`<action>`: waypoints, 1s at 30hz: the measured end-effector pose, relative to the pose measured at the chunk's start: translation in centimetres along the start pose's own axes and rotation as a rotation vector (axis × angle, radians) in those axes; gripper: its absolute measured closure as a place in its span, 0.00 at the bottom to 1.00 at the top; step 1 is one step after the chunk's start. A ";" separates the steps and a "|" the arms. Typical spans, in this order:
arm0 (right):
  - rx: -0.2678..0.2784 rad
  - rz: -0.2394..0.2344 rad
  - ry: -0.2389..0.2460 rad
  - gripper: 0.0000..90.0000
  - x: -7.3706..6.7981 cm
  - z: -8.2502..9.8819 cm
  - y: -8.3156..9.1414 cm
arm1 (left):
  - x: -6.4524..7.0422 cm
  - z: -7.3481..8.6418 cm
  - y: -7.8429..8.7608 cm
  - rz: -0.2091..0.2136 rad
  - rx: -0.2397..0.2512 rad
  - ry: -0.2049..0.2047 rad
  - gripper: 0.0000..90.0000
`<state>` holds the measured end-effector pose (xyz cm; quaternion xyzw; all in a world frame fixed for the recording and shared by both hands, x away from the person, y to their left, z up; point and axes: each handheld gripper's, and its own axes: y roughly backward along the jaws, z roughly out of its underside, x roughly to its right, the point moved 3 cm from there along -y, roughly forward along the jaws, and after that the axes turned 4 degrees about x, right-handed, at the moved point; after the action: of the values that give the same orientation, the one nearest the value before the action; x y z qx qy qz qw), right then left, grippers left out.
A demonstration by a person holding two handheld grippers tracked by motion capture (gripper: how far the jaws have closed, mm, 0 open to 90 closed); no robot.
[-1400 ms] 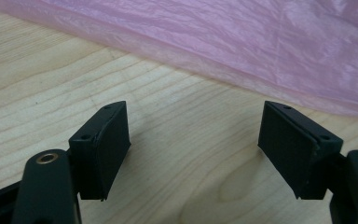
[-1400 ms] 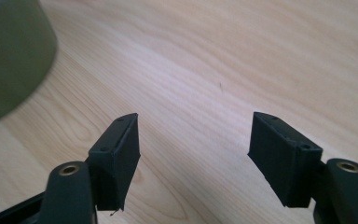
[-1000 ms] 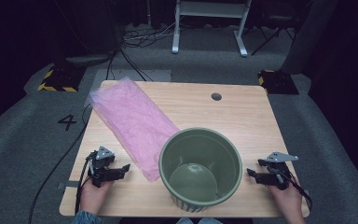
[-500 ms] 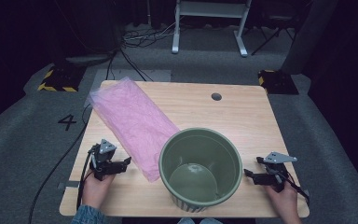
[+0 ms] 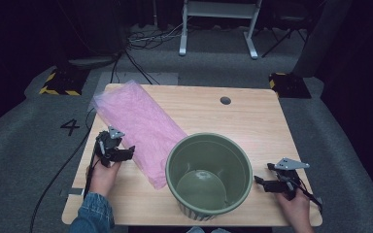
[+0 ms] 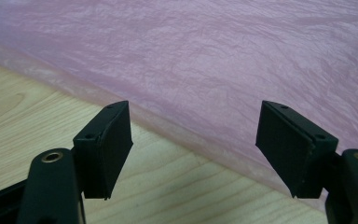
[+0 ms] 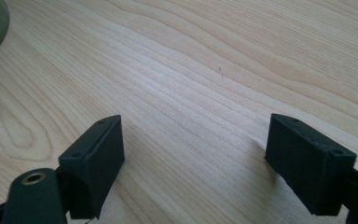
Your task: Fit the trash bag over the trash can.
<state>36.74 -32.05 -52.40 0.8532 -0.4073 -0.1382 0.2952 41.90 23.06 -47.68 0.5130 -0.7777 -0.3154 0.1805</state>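
Pale wood grain runs under both of your hands, and nearest to you at the front edge of the tabletop (image 5: 252,121) stands the olive-green plastic pot (image 5: 209,175), upright, its mouth open to the high view and nothing visible inside but its smooth floor. To its right your right hand (image 5: 296,209) holds the right gripper (image 5: 258,180) low over bare wood, just beside the pot's wall but apart from it; in the right gripper view its jaws have just been opening and stand wide apart with only the wood grain between them, and a sliver of the pot's green side shows at the upper left corner. On the other side of the pot your left hand (image 5: 102,177) carries the left gripper (image 5: 130,151), whose jaws point toward the long edge of the pink plastic bag (image 5: 138,126). In the left gripper view those jaws are spread wide, nothing clamped, and the bag's crinkled pink film lies just beyond their tips, its hem crossing the gap between them over the wood. The bag lies flat and slantwise, from just beside the pot's left rim back to the far left corner of the tabletop. Farther back, a small round grommet hole (image 5: 225,100) sits near the far edge.
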 end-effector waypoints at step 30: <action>0.000 0.000 0.000 0.22 0.0 0.0 0.0 | -4.5 -1.1 -6.7 -0.089 -0.184 0.182 0.20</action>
<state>36.74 -32.05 -52.41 0.8531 -0.4074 -0.1382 0.2953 49.01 25.01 -51.17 0.5547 -0.7025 -0.3452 0.2822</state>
